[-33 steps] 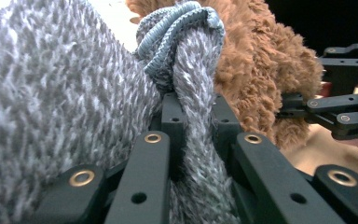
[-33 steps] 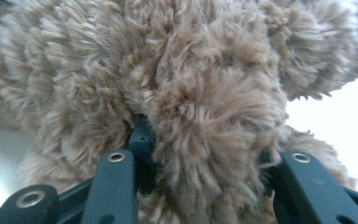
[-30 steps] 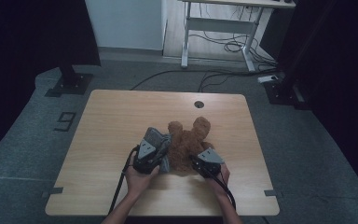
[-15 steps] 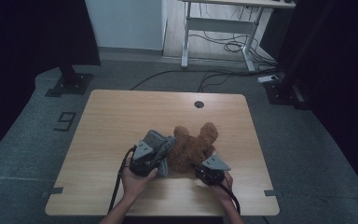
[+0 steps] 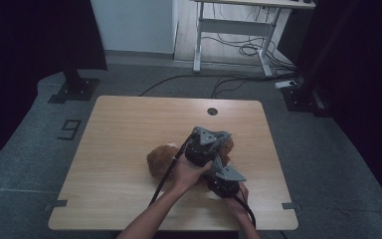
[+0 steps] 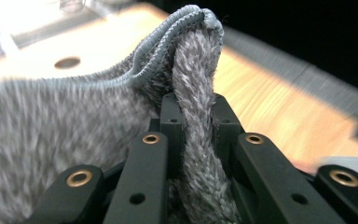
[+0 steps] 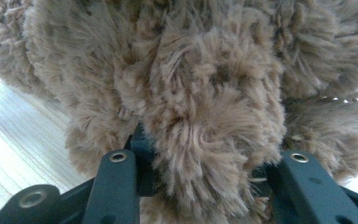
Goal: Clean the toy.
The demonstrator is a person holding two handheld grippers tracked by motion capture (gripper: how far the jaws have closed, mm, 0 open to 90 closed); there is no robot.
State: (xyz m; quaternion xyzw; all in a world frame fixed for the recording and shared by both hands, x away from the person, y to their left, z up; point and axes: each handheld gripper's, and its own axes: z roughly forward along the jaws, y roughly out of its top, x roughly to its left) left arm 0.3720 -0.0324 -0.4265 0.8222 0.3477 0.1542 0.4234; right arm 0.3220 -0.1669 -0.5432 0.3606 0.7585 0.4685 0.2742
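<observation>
Left gripper view: left claw (image 6: 193, 126) pinches grey cloth (image 6: 65, 116), right claw (image 7: 205, 168) clamps the soft, squashy plush toy (image 7: 205, 93).

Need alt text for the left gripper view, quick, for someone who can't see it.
The left gripper is shut on a fold of grey fuzzy cloth with a stitched hem, lifted above the wooden table. A round hole in the tabletop shows behind.

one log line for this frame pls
left gripper: shut on grey knit fabric | right gripper: shut on brown plush toy | toy on table
</observation>
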